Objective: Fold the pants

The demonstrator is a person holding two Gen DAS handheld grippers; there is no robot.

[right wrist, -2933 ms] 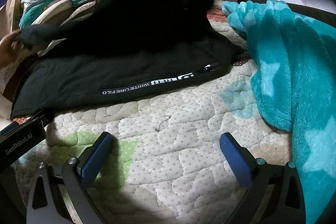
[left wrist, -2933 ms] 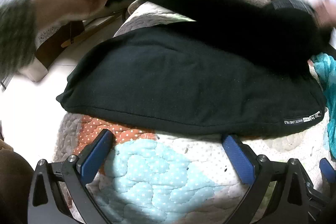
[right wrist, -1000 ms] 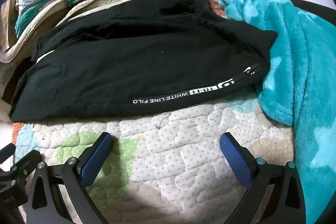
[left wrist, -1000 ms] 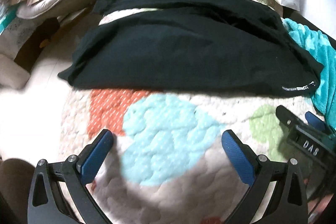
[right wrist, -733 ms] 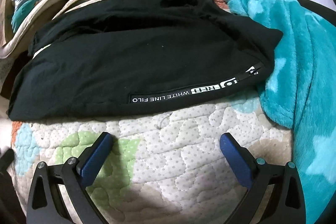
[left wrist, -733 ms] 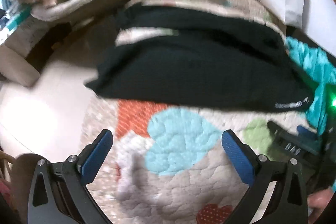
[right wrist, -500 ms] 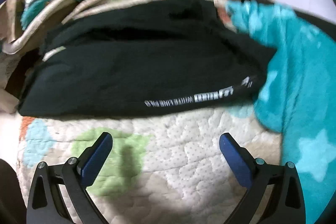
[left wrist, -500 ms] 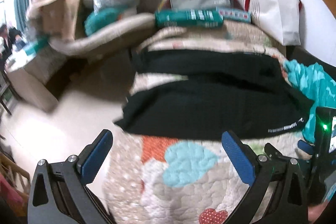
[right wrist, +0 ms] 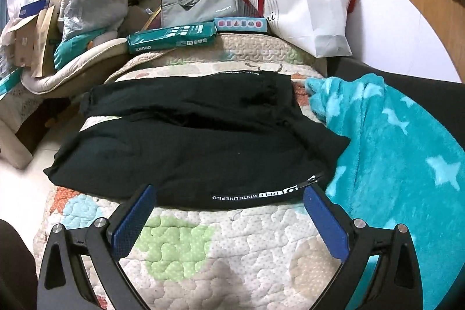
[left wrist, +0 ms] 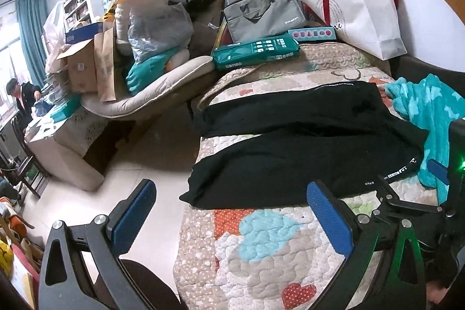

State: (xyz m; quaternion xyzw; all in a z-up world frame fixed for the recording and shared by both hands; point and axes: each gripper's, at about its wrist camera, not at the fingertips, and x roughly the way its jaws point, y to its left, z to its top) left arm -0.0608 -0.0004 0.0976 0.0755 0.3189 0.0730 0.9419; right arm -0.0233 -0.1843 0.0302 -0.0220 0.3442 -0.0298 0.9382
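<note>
Black pants lie spread across a quilted bed cover, both legs pointing left, with a white-lettered stripe along the near leg's hem. My left gripper is open and empty, held back above the bed's near left corner. My right gripper is open too, nothing between its fingers, hovering just short of the near leg's lettered edge. In the left wrist view the right gripper shows at the right edge.
A turquoise star blanket lies right of the pants. Green box, grey bag and white paper bag crowd the bed's far end. Floor, boxes and a cushion lie left. A person is at far left.
A person's hands that were laying out the upper leg are gone. Both grippers have drawn back and risen, so the pants look smaller and the room comes into view.
</note>
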